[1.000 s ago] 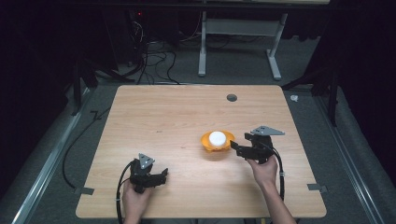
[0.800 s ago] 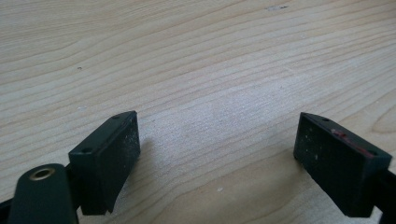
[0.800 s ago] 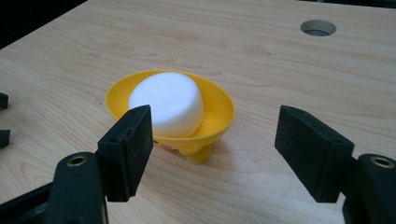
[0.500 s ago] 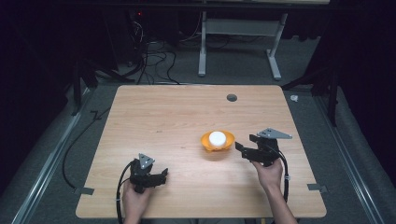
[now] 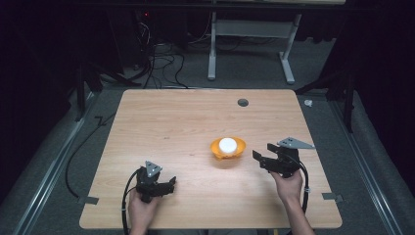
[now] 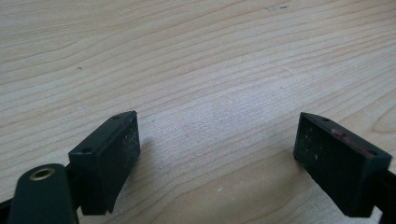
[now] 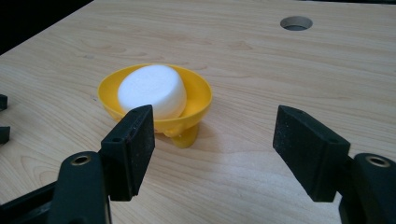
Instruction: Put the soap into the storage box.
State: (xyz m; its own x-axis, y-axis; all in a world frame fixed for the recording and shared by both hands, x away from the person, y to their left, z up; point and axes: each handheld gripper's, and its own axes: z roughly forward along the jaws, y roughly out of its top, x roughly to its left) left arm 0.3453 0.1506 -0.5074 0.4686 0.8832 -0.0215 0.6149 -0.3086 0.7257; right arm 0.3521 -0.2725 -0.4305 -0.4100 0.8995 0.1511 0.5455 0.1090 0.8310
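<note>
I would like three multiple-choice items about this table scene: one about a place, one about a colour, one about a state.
1. Where does the white puck lie?
A. Inside the bowl
B. On the bare table
C. Between gripper jaws

2. What colour is the bowl?
A. Blue
B. Yellow-orange
C. Green

3. How do the jaws of the right gripper stand?
A. Clamped on the bowl
B. Clamped on the puck
C. Apart, holding nothing

Answers:
1 A, the bowl's rim surrounds the puck.
2 B, as the right gripper view shows.
3 C, only table lies between the jaws.
</note>
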